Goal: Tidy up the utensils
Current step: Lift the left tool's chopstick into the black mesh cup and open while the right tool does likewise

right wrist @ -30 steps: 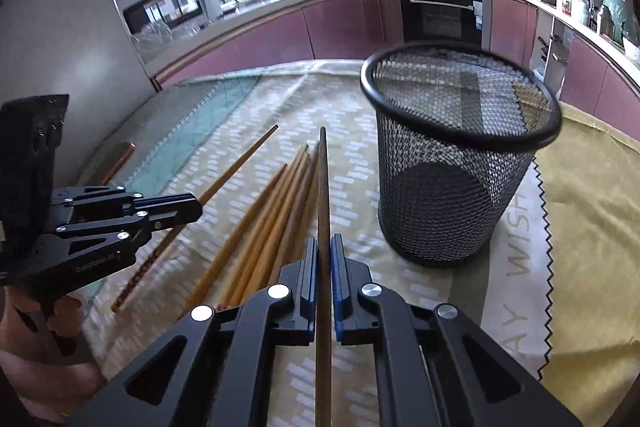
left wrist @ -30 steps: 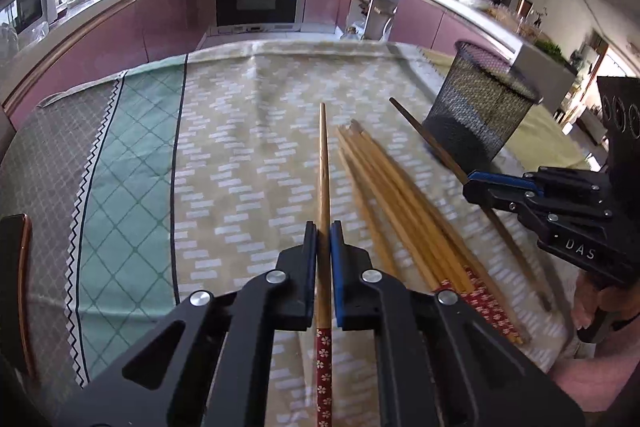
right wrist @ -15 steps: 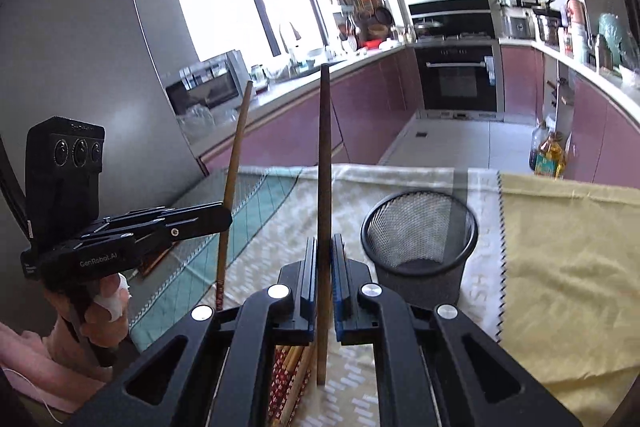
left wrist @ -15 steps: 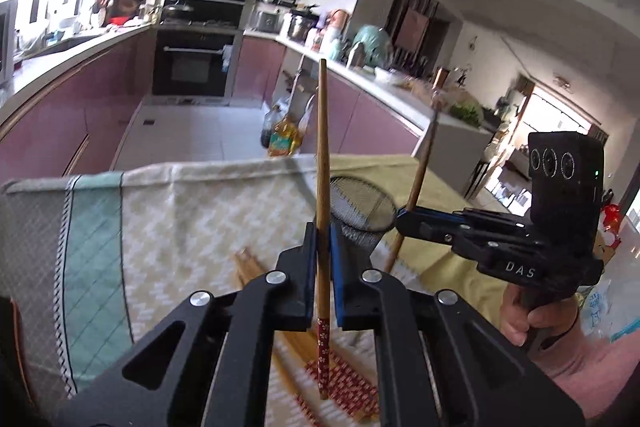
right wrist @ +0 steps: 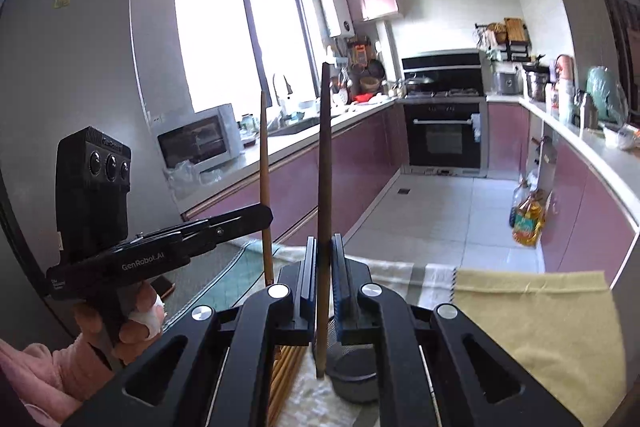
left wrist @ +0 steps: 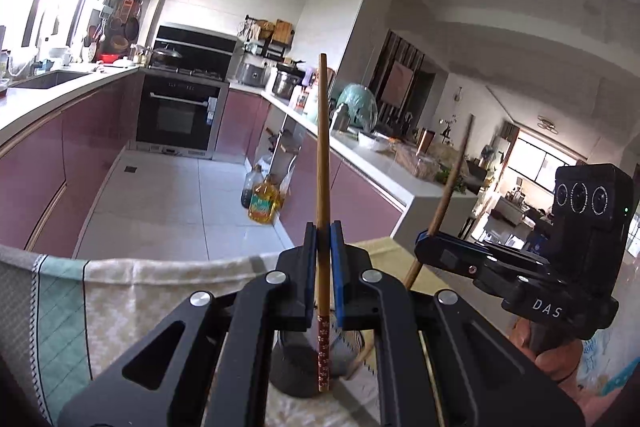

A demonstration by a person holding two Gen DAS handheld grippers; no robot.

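Kitchen w/ pink cabinets (left wrist: 48,163) in bg, patterned tablecloth (left wrist: 120,291) down below. Left gripper (left wrist: 322,267) clamped on light chopstick (left wrist: 322,147), right gripper (right wrist: 323,279) clamped on dark chopstick (right wrist: 325,155), both upright. Mesh holder (right wrist: 352,379) right under the tips, leftover chopsticks (right wrist: 286,367) lying on cloth just beside it.

Left gripper (left wrist: 323,259) clamping upright chopstick (left wrist: 322,155), mesh basket (left wrist: 304,367) below

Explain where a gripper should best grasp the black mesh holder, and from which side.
On the mesh holder, probably the rim, from above, one finger inside, one outside: it stands upright with its mouth open, and its body looks too wide.
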